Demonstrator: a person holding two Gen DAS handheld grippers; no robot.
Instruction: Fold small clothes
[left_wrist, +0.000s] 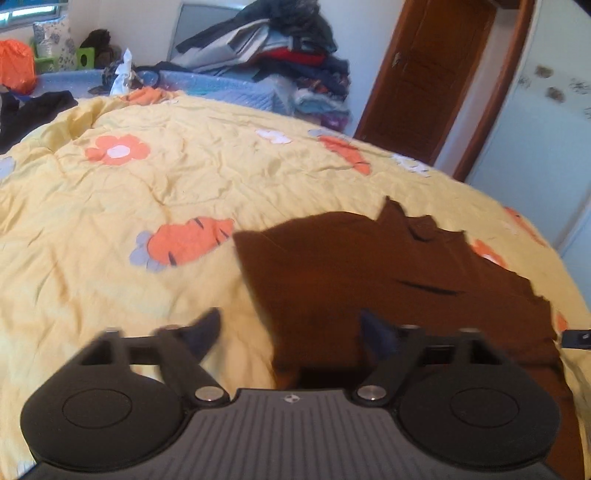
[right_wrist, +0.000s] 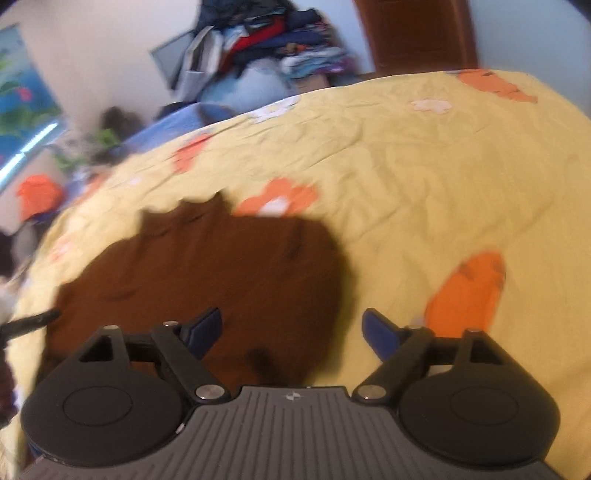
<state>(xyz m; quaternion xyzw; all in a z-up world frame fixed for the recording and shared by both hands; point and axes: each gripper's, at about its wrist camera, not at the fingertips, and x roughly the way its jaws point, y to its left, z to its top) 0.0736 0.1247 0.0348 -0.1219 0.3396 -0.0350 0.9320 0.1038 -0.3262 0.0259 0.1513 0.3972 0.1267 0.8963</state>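
Observation:
A brown garment lies spread on the yellow carrot-print bedspread. My left gripper is open and empty just above the garment's near left edge; its right finger is over the cloth, its left finger over the bedspread. In the right wrist view the same brown garment lies left of centre on the bedspread. My right gripper is open and empty above the garment's near right edge. The other gripper's tip shows at the garment's left side.
A tall pile of clothes stands past the far edge of the bed, beside a brown door. A black garment and an orange bag lie at the far left. A white wardrobe stands at right.

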